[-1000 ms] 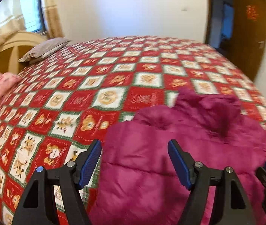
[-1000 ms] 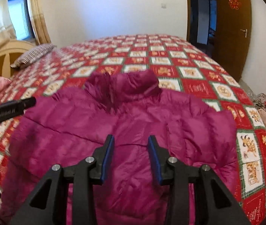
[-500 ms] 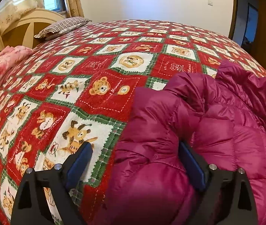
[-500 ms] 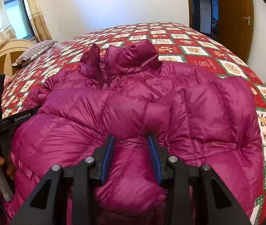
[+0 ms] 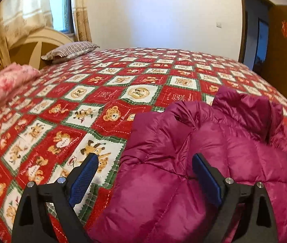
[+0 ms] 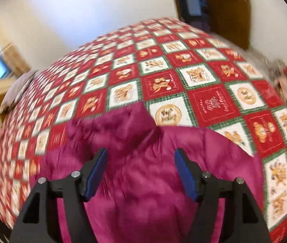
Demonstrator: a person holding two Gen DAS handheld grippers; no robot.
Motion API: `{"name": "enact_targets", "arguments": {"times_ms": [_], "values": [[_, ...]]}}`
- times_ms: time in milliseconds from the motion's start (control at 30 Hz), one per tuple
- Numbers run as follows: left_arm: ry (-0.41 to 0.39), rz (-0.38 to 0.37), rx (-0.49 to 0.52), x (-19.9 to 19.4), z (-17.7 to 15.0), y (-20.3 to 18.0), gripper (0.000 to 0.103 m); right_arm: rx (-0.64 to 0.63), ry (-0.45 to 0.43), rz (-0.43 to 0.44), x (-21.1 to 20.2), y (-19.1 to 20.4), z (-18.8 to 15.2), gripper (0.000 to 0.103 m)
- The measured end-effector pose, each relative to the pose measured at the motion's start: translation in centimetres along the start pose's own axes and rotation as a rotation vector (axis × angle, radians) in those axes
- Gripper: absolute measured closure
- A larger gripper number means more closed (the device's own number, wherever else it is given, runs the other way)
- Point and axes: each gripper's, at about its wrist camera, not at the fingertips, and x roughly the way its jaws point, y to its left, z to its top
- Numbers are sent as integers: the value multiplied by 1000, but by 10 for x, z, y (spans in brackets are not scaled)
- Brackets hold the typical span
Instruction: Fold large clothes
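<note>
A magenta puffer jacket (image 5: 214, 162) lies on the bed with its collar toward the far side; it also shows in the right wrist view (image 6: 143, 172), blurred. My left gripper (image 5: 145, 174) is open over the jacket's left edge, its left finger over the bedspread and its right finger over the jacket. My right gripper (image 6: 140, 172) is open and empty above the jacket, just below the collar (image 6: 129, 119).
The bed is covered by a red, white and green patchwork bedspread (image 5: 102, 93). A striped pillow (image 5: 70, 50) and a headboard (image 5: 32, 46) are at the far left. Pink bedding (image 5: 3, 85) lies at the left. A brown door (image 5: 285, 52) is at the right.
My right gripper has opened, letting go of the jacket fold, and swung quickly, blurring its view. My left gripper has lifted and drawn back a little from the jacket's edge.
</note>
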Motion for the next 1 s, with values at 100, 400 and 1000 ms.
{"name": "enact_targets", "arguments": {"times_ms": [100, 400, 1000], "values": [[-20, 6, 5, -3, -1, 1, 9, 79, 51, 33, 29, 5, 24, 32], [-5, 18, 18, 0, -3, -3, 9, -1, 195, -53, 72, 20, 22, 43], [33, -26, 56, -1, 1, -7, 9, -75, 40, -113, 35, -52, -53, 98]]}}
